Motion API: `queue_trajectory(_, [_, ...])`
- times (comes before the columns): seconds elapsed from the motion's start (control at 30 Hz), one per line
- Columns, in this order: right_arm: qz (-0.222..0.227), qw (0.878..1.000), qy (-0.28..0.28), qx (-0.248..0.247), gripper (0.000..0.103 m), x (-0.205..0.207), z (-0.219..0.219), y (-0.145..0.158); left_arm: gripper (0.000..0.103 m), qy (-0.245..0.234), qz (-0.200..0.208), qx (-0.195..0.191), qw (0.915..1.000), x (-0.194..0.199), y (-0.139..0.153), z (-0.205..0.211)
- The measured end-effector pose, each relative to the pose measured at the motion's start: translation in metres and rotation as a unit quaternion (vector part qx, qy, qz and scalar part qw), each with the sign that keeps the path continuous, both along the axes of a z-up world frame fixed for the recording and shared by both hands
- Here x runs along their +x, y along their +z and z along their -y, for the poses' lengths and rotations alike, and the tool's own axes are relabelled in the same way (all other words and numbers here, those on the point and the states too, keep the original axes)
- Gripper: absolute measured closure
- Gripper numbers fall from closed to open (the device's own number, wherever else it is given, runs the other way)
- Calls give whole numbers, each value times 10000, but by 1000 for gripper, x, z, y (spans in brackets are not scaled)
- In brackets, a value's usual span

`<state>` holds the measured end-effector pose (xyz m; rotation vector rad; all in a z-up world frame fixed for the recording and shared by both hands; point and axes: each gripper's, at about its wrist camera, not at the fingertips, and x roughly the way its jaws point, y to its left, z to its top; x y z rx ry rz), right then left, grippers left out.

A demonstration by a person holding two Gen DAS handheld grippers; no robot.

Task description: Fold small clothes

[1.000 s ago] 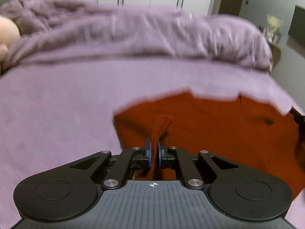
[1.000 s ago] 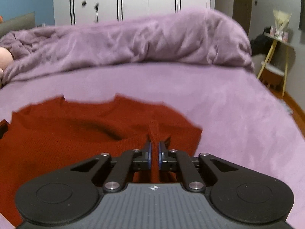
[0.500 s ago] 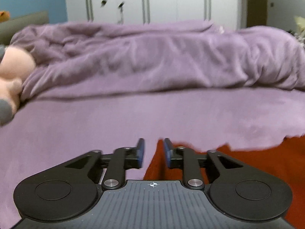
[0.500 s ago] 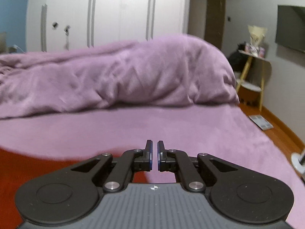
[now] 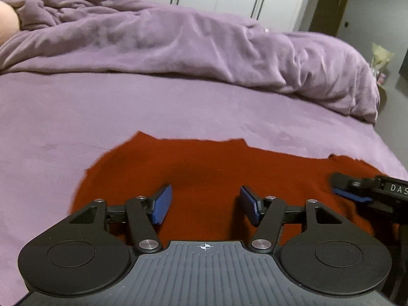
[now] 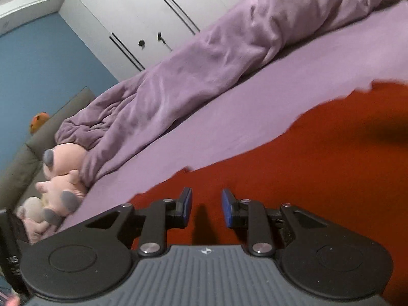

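Both hand-held grippers hover with nothing between their fingers: the left hand-held gripper (image 5: 205, 205) has its jaws spread wide, the right hand-held gripper (image 6: 204, 207) spread less. Beneath them a red knitted garment (image 5: 216, 168) lies flat on the purple bed (image 5: 76, 117). I judge at least one fold is laid, though the garment's full outline is out of view, so what remains is unclear. The only writing is "DAS" on the right hand-held gripper's body; its remaining letters are cut off.
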<state>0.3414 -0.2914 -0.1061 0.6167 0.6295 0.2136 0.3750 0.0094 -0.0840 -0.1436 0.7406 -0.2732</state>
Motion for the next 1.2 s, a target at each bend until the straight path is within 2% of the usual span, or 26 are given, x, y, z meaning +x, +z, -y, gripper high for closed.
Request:
queue_trajectory(0.07, [-25, 9994, -327, -119, 84, -4, 33, -2, 38, 63, 37, -110, 9999, -2, 4, -13])
queue_trajectory(0.17, [51, 9945, -1029, -161, 85, -25, 95, -3, 38, 133, 75, -24, 9999, -8, 5, -30])
queue_trajectory(0.27, [57, 9879, -1524, 263, 84, -44, 134, -2, 34, 348, -46, -18, 9994, -11, 7, -43])
queue_trajectory(0.37, [17, 9835, -1788, -285, 81, -57, 134, 10, 33, 488, -175, -15, 9987, -19, 11, -60])
queue_trajectory(0.43, [-195, 9804, -1877, -569, 81, -63, 129, 16, 33, 555, -290, 153, 9979, -25, 13, -68])
queue_trajectory(0.47, [-285, 9779, -1877, -876, 81, -65, 124, 20, 33, 563, -321, 254, 9976, -29, 15, -72])
queue_trajectory(0.57, [-745, 9552, -2129, -1918, 81, -73, 107, 30, 32, 580, -387, 267, 9972, -44, 18, -88])
queue_trajectory(0.6, [-853, 9490, -2200, -2090, 80, -80, 104, 34, 32, 623, -445, 172, 9969, -50, 19, -94])
queue_trajectory(0.63, [-915, 9476, -2194, -2134, 80, -86, 100, 39, 31, 658, -535, 17, 9964, -56, 19, -100])
queue_trajectory(0.73, [-735, 9579, -1874, -2048, 74, -118, 72, 53, 29, 656, -918, -483, 9924, -72, 14, -113])
queue_trajectory(0.8, [-460, 9651, -1535, -2070, 56, -144, 43, 62, 29, 567, -1062, -461, 9917, -78, 11, -113])
queue_trajectory(0.9, [-99, 9708, -1032, -2163, 47, -170, 2, 68, 29, 427, -1148, -205, 9923, -84, 9, -106])
queue_trajectory(1.03, [10, 9737, -450, -2235, 43, -180, -42, 68, 29, 463, -1241, -328, 9906, -87, 8, -104])
queue_trajectory(1.2, [-127, 9808, -380, -1909, 28, -176, -67, 65, 29, 352, -1292, -371, 9903, -89, 6, -100])
